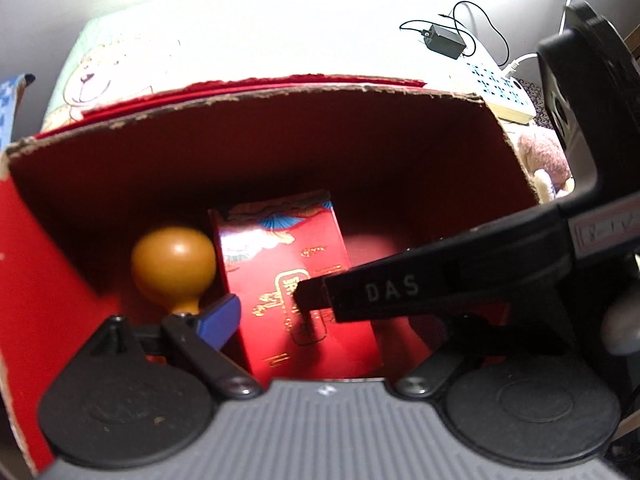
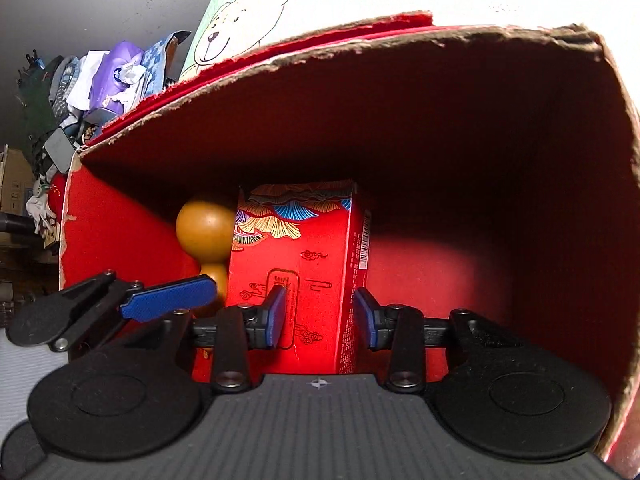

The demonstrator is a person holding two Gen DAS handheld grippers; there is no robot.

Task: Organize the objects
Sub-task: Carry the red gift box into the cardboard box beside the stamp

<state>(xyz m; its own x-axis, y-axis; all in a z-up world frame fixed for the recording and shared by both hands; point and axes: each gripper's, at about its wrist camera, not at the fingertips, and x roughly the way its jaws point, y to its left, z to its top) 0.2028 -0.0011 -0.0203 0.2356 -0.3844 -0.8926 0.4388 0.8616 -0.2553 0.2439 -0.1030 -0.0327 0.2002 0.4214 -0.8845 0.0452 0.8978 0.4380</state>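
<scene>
White bedding printed with a cartoon bear forms the backdrop, and on it sits a large red cardboard box with torn, ragged upper edges, its open mouth facing both cameras. Inside, toward the left rear, a small red gift carton stands upright, printed with gold lines, fan-like patterns and a barcode on its right side. Just beside it on the left, close enough that contact cannot be ruled out, stands a smooth amber gourd-shaped object, round on top and narrowing below. The right gripper points down into the box with its blue pads on either side of the carton's front right corner; the jaws are partly closed around it, yet a sliver of space shows at each pad, so it does not grip the carton. The left gripper is spread wide and holds nothing, one blue finger close to the gourd's neck. The carton looks light, stiff and thin-walled, likely to dent under a hard squeeze, so its two broad flat faces near mid-height seem the safest hold. The gourd looks hard, glossy and slippery, apt to roll or pop free; its narrow waist appears the surest place to pinch.
</scene>
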